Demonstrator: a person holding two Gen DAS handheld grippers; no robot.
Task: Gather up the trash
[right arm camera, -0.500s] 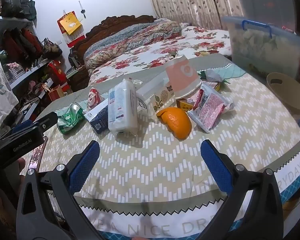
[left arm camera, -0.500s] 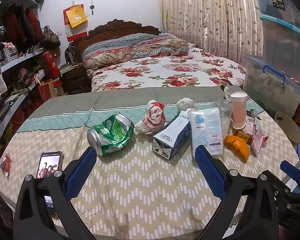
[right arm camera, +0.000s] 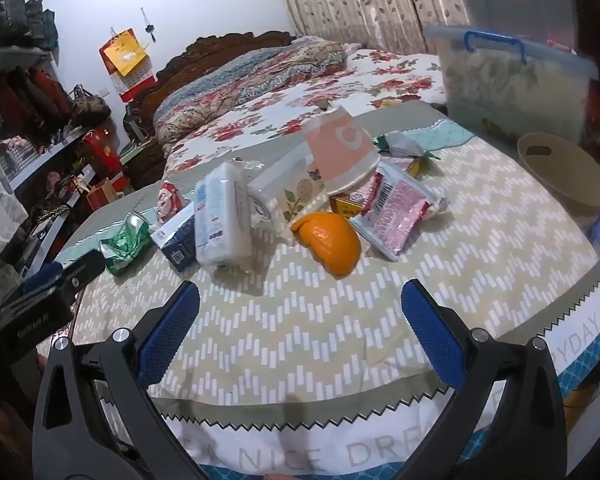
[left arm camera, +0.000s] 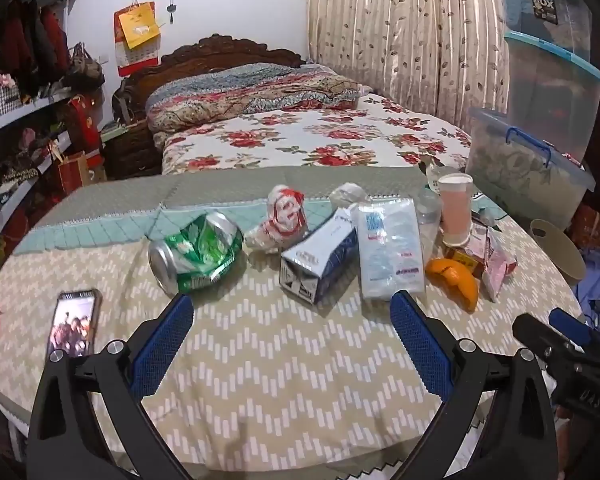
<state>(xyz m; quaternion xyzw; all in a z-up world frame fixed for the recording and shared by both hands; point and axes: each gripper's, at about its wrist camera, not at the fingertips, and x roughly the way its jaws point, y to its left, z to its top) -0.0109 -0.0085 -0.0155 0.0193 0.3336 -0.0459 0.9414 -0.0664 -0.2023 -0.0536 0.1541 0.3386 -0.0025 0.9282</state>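
Trash lies in a row on a cloth-covered table (left arm camera: 260,360): a crushed green can (left arm camera: 196,252), a crumpled red-and-white wrapper (left arm camera: 280,220), a blue-and-white carton (left arm camera: 320,260), a white tissue pack (left arm camera: 388,248), orange peel (left arm camera: 454,278), a pink paper cup (left arm camera: 456,208) and pink snack wrappers (left arm camera: 496,256). My left gripper (left arm camera: 292,308) is open and empty, just short of the can and carton. My right gripper (right arm camera: 300,300) is open and empty, short of the orange peel (right arm camera: 330,240) and tissue pack (right arm camera: 222,216). The pink cup (right arm camera: 340,156) stands behind the peel.
A phone (left arm camera: 74,322) lies at the table's left. A beige bin (right arm camera: 560,172) stands off the table's right side, below clear storage boxes (left arm camera: 528,164). A bed (left arm camera: 300,136) is behind the table and shelves (left arm camera: 24,120) at left.
Both grippers have shifted slightly toward the trash; the items look a little nearer. Both stay open and empty.
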